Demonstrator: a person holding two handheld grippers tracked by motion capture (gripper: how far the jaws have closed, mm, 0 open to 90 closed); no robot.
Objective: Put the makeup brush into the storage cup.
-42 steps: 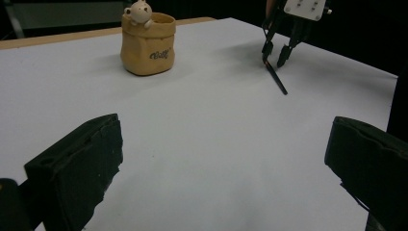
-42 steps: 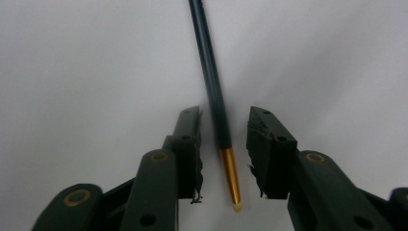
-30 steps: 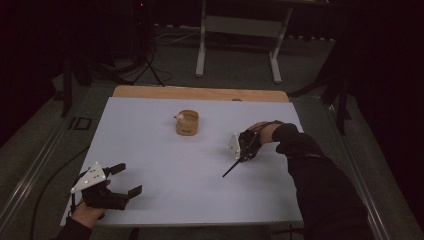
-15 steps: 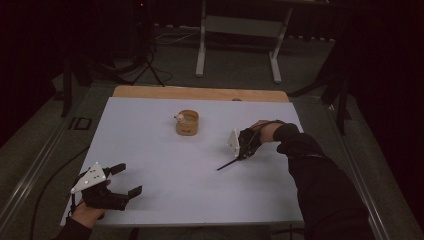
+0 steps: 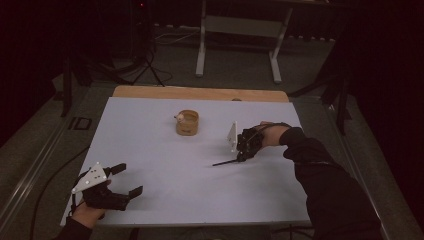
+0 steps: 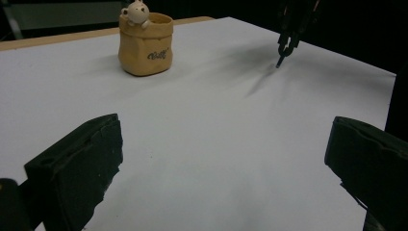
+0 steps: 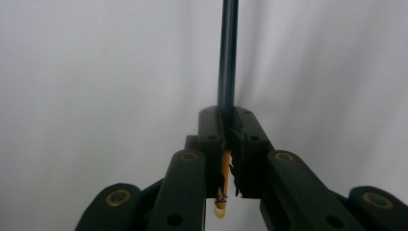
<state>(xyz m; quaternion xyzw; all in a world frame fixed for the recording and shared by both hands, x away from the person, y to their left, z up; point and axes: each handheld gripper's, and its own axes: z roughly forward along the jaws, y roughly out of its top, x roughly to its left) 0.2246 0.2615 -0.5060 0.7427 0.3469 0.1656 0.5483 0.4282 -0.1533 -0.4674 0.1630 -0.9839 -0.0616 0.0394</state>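
Pick done: my right gripper (image 5: 244, 156) clamps pencil (image 7: 227, 62), tip low over table (image 5: 150, 150) | left gripper (image 5: 125, 181) idle, jaws apart | left: carry to cup (image 5: 187, 123), my guess

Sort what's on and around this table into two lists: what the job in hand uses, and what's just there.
In use:
- thin dark pencil, sharpened wood end showing between the jaws
- right gripper, shut on it
- tan sack-shaped ceramic pot with a small animal figure, probably where it goes

Just there:
- left gripper, open, idle
- white table
- metal stand legs behind

On the table (image 5: 165, 150), the pot (image 5: 187, 123) stands behind centre, with the pencil (image 5: 227, 161) to its right and nearer.
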